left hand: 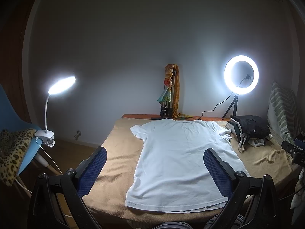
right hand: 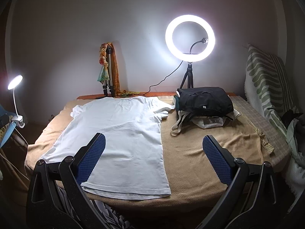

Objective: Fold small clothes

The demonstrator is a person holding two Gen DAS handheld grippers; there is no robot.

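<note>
Your white T-shirt [left hand: 177, 164] lies flat and spread on the tan blanket [left hand: 118, 152], hem toward you, collar toward the wall, and its far collar edge is hard to make out against the clutter behind; your left hand-held gripper [left hand: 155, 161] hangs above it with blue pads spread wide, gripping nothing, one finger over the blanket and the other over the shirt's right side; your right hand-held gripper [right hand: 154, 150] is likewise splayed and bare, its left finger over the shirt body, its right over bare blanket; the lower shirt corners are partly hidden behind the fingers in both views; the right wrist view gives you the dark pile of clothes [right hand: 205, 101] clearly, just beside the shirt's right sleeve, with pale garments crushed underneath that you cannot sort out, while the left wrist view squeezes that pile to the edge; the left view alone shows the leopard-print cloth [left hand: 11, 152] on the blue chair [left hand: 28, 152] and the clip lamp [left hand: 61, 85] in full; ring light [right hand: 190, 38] glares, washing out its centre; the striped fabric at the bottom edge is cut off
</note>
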